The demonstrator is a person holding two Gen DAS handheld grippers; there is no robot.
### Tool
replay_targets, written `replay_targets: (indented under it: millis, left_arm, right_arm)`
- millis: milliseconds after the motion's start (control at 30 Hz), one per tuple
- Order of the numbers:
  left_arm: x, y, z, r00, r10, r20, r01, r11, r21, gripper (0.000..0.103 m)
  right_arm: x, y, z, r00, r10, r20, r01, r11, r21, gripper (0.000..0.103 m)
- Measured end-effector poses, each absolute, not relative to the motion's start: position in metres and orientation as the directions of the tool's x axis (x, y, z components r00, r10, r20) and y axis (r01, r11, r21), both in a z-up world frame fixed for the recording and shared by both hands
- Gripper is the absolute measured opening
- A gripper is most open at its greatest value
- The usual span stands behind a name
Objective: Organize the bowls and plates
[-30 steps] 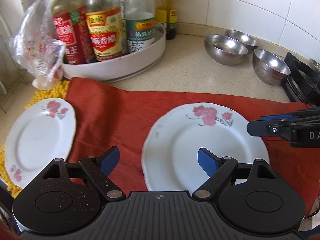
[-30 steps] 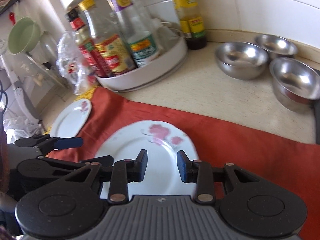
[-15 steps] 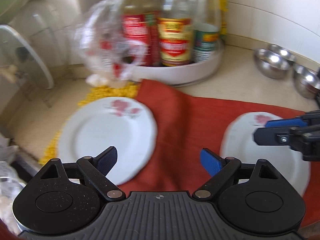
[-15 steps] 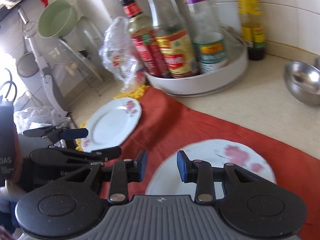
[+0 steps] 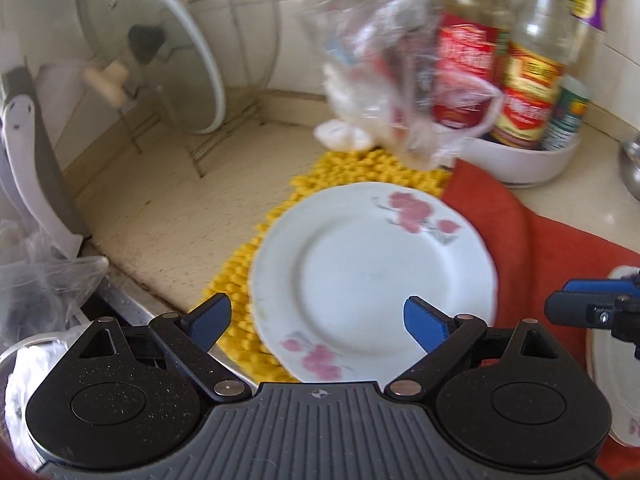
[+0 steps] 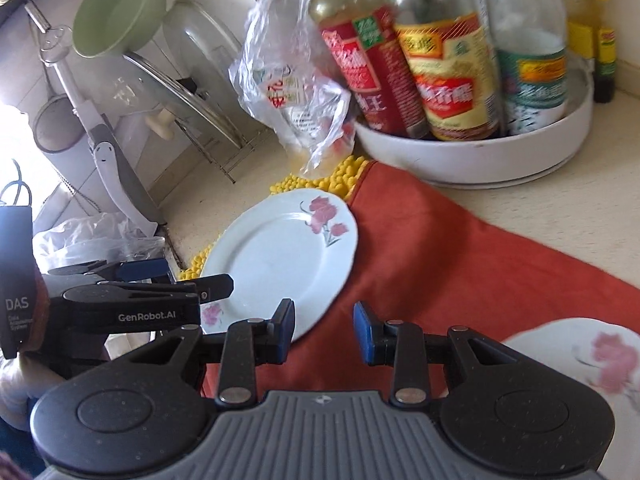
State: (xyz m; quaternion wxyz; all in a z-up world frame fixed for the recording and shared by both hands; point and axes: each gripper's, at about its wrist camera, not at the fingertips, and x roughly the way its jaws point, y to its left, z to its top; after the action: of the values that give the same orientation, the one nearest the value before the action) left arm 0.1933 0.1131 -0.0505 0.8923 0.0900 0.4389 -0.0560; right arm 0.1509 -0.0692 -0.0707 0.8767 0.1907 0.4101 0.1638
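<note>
Hovering over the smaller flowered plate (image 5: 372,276), the left gripper (image 5: 318,320) has its blue fingers (image 5: 424,322) spreading wider with nothing between them; the plate's near rim lies just past them, which reads as lining up to take that rim. This plate rests partly on a yellow nubby mat (image 5: 244,264) and partly against the edge of a red cloth (image 6: 460,248), so its rim sits a little proud of the desk (image 5: 192,184), probably an easier edge to catch. The right gripper (image 6: 324,330) hangs above the red cloth with its fingers (image 6: 366,334) narrowly parted and empty, between the two plates. The second flowered plate (image 6: 580,348) lies on the cloth at the lower right of the right wrist view, well apart from the first. Judging by the task, the plates are meant to be stacked.

Behind them, sauce bottles (image 6: 452,80) stand gathered in a white round tray (image 6: 480,156), keeping them off the work area, with a crumpled plastic bag (image 6: 292,80) beside it. A glass lid (image 5: 160,48) leans in a wire rack. Bottle labels carry Chinese characters, too blurred to read fully. The left gripper's side reads "GenRobot.AI", and "DAS" is printed on its housing.
</note>
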Motion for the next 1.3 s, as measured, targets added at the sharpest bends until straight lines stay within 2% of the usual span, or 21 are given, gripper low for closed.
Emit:
replay_targets:
  millis: [300,400,767,867,933,1067,1300]
  left_arm:
    - [0.226,0.148,-0.071,0.547,-0.046,-0.836,0.147,0.988,0.041,0.094]
    - [0.230,0.147,-0.073,0.535,-0.078,-0.842,0.171,0.985,0.017,0.094]
    - [0.245,0.135,-0.081,0.507,-0.130,-0.852,0.204,0.979,-0.028,0.094]
    - [0.245,0.141,-0.077,0.508,-0.137,-0.851,0.187,0.981,-0.046,0.087]
    - [0.244,0.146,-0.077,0.496,-0.153,-0.855,0.196,0.979,-0.061,0.086]
    - [0.250,0.149,-0.080,0.472,-0.207,-0.857,0.211,0.970,-0.119,0.086]
    - [0.254,0.138,-0.084,0.470,-0.228,-0.853,0.263,0.958,-0.111,0.091]
  right_arm:
    - [0.181,-0.049,-0.088,0.572,0.452,-0.684,-0.110,0.869,0.482,0.034]
    - [0.186,-0.047,-0.090,0.572,0.441,-0.692,-0.101,0.875,0.474,0.037]
    - [0.200,-0.048,-0.097,0.547,0.443,-0.710,-0.100,0.877,0.470,0.037]
    - [0.201,-0.049,-0.096,0.542,0.448,-0.711,-0.103,0.875,0.473,0.037]
    - [0.201,-0.048,-0.096,0.543,0.447,-0.711,-0.120,0.879,0.461,0.037]
    - [0.205,-0.048,-0.099,0.542,0.454,-0.708,-0.121,0.875,0.469,0.037]
    - [0.205,-0.045,-0.098,0.546,0.432,-0.718,-0.118,0.888,0.444,0.032]
